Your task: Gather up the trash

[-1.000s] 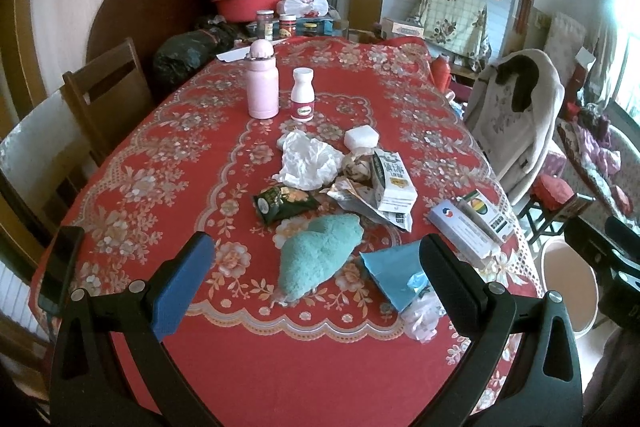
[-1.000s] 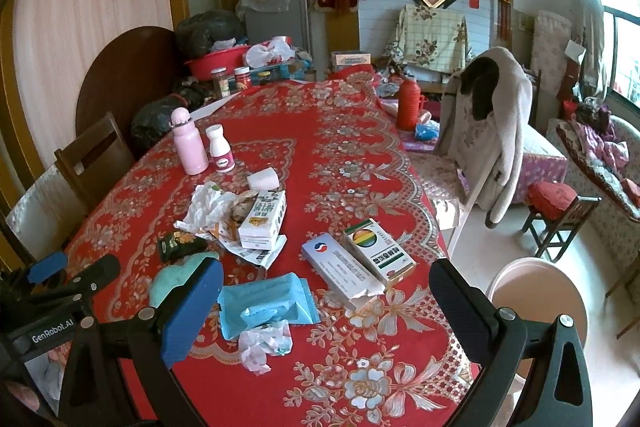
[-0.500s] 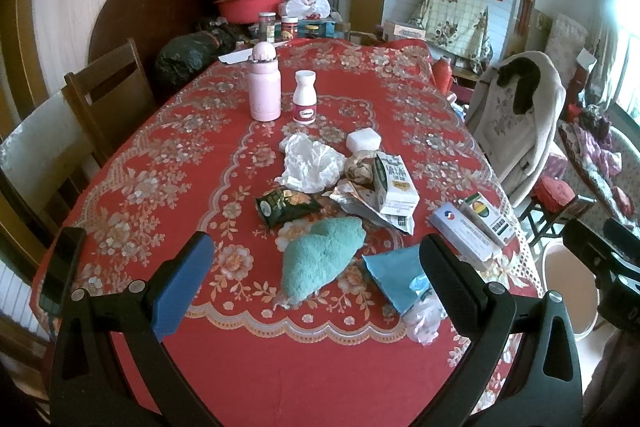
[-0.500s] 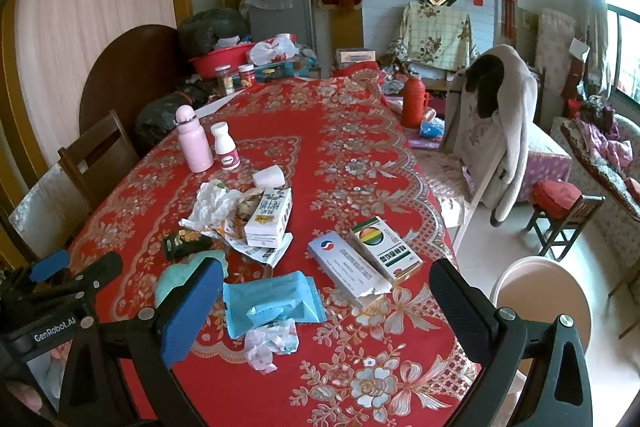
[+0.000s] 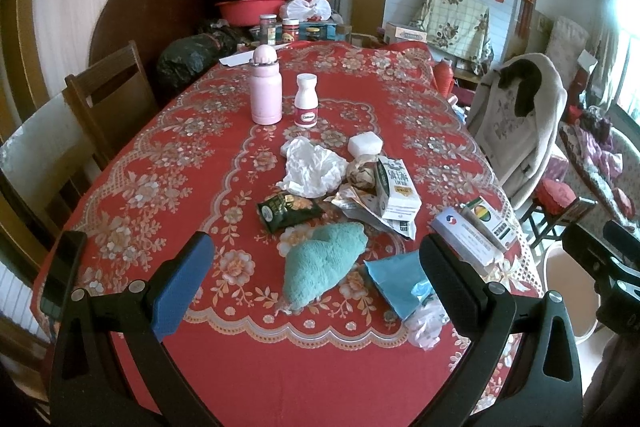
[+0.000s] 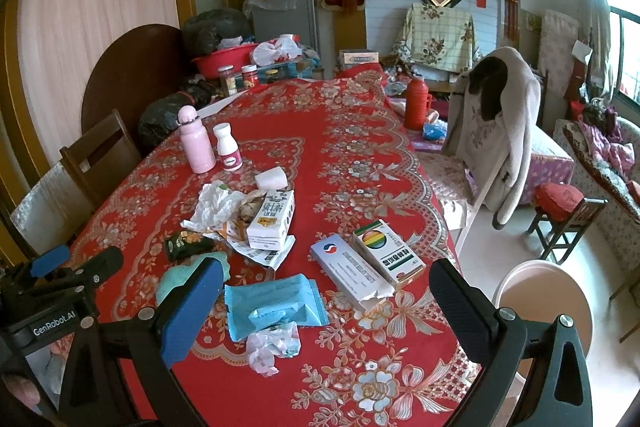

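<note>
Red cloth with gold flowers covers the whole table (image 5: 168,163), and the rubbish sits in a loose heap near its front edge. Both grippers hang above that edge, empty. The left gripper (image 5: 316,267) has its jaws spread wide, with a teal cloth (image 5: 324,263) lying between them in its view. The right gripper (image 6: 326,291) is spread just as wide, over a blue wipes pack (image 6: 276,301) and a crumpled wrapper (image 6: 270,347) just in front of the pack. Further in lies a white crumpled tissue (image 5: 310,167), touching a milk carton (image 5: 396,187) that rests on torn paper, with a dark snack packet (image 5: 286,209) beside them. Two flat medicine boxes (image 6: 368,263) lie side by side to the right. Behind the heap a pink flask (image 5: 266,87) and a white pill bottle (image 5: 306,101) stand upright. Off the table's right corner, down on the floor, stands a pale bin (image 6: 548,303).
</note>
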The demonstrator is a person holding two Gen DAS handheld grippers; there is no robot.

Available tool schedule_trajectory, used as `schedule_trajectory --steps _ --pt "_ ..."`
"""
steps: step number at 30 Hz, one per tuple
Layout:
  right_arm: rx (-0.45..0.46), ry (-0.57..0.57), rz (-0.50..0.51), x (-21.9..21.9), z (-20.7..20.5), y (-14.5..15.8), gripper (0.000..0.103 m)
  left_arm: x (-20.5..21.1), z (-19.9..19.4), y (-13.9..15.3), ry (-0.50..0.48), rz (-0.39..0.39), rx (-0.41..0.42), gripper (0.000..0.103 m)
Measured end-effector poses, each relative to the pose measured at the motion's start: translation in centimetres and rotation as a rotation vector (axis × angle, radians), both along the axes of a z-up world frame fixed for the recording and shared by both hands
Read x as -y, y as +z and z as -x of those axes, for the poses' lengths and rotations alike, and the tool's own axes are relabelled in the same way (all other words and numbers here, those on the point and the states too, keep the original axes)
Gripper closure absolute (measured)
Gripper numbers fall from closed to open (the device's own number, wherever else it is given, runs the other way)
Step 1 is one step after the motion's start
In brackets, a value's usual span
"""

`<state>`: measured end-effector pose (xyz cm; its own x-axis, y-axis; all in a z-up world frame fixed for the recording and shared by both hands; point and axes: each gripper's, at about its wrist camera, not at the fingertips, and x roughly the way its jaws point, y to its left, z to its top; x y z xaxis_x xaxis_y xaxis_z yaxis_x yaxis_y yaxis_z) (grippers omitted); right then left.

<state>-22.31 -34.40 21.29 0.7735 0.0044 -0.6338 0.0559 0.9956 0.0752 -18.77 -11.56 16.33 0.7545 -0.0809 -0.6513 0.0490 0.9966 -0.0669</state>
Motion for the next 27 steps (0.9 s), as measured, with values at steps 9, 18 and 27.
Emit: schedule_trajectory --steps 9,18,27 --pt "-0.003 0.004 0.000 0.2 -0.1 -0.1 0.001 0.0 0.0 0.0 -0.001 0.001 -0.001 0.001" --pt "-0.009 0.008 -0.001 0.2 -0.6 -0.4 0.001 -0.1 0.0 0.0 0.000 0.000 -0.002 0.001" --pt "-0.031 0.013 -0.004 0.2 -1.3 -1.2 0.001 0.1 0.0 0.0 0.000 0.000 -0.002 0.001"
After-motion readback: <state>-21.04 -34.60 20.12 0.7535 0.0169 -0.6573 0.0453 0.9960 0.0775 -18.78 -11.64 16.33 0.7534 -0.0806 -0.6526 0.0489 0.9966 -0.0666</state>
